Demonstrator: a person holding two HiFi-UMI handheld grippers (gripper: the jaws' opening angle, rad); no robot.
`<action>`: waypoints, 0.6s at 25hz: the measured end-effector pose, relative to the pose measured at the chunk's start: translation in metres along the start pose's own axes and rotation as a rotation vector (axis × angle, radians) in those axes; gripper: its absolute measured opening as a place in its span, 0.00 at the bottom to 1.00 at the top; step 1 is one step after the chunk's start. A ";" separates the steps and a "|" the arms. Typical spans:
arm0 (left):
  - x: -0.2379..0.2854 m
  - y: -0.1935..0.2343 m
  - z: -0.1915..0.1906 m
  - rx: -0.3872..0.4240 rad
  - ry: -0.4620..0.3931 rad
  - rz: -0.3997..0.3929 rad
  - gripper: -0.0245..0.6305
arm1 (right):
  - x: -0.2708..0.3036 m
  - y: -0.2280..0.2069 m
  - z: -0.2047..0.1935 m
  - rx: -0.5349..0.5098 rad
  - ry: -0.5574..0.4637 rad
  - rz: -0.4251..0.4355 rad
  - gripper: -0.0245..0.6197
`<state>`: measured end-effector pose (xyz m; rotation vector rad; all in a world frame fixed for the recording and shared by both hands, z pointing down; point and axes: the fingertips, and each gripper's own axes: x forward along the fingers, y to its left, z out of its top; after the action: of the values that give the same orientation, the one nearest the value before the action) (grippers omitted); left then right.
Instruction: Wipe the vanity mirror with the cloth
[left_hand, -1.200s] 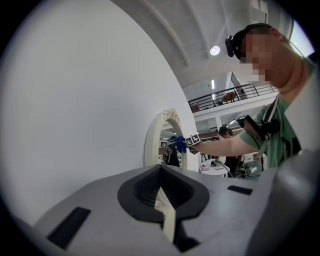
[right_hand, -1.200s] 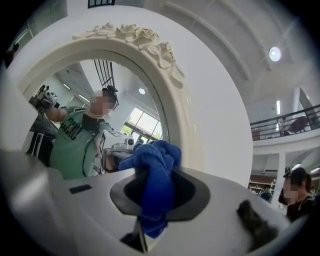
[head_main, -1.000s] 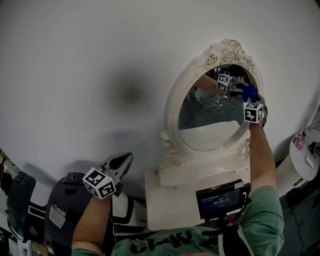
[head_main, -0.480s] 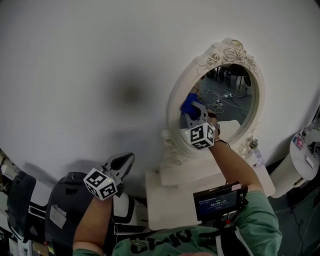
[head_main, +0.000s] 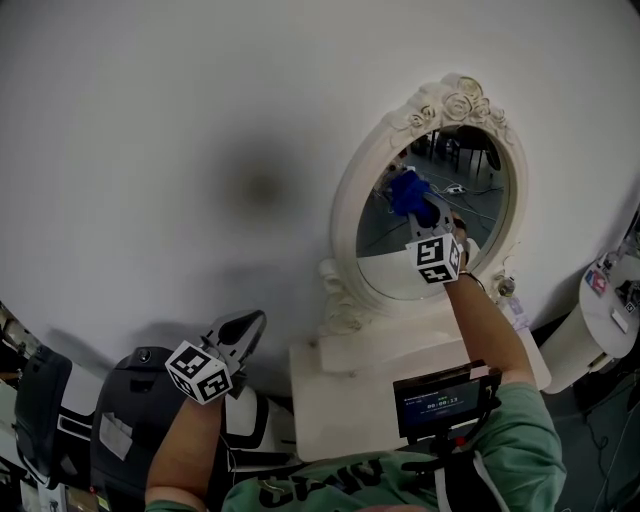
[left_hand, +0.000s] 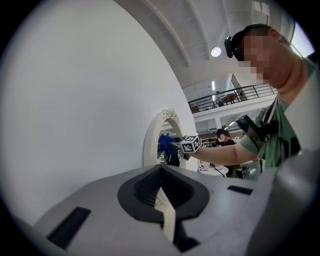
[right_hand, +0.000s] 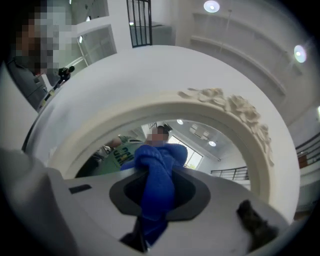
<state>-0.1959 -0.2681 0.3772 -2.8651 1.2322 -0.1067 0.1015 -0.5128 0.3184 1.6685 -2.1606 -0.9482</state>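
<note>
Clamping cloth (head_main: 405, 187), right claw (head_main: 420, 207) moved rightward across mirror (head_main: 484, 195); left claw (head_main: 243, 327) closed.

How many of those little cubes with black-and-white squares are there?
2. One cube is low on the left, on the left gripper; the other is on the right gripper, in front of the mirror.

We see the cloth (right_hand: 156, 167) as soft, nubby blue fabric, matt all over. The mirror (head_main: 420, 265) glass is smooth and glossy. Its frame (head_main: 347, 205) looks like cream moulded stuff with a satin finish, bumpy where the roses sit on top. The wall (head_main: 150, 150) is smooth matt white. Right gripper (right_hand: 153, 197) and left gripper (left_hand: 161, 194) shells look like matt grey plastic.
</note>
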 end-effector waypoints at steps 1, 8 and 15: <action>0.001 -0.001 -0.001 0.000 0.004 -0.003 0.05 | -0.003 -0.021 -0.018 0.033 0.028 -0.032 0.15; 0.006 -0.007 -0.005 0.003 0.015 -0.017 0.05 | -0.029 -0.154 -0.135 0.194 0.224 -0.275 0.15; 0.016 -0.023 -0.005 0.007 0.021 -0.043 0.05 | -0.041 -0.212 -0.192 0.263 0.397 -0.414 0.15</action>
<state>-0.1684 -0.2643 0.3842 -2.8930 1.1717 -0.1419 0.3845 -0.5671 0.3381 2.2610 -1.7671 -0.3713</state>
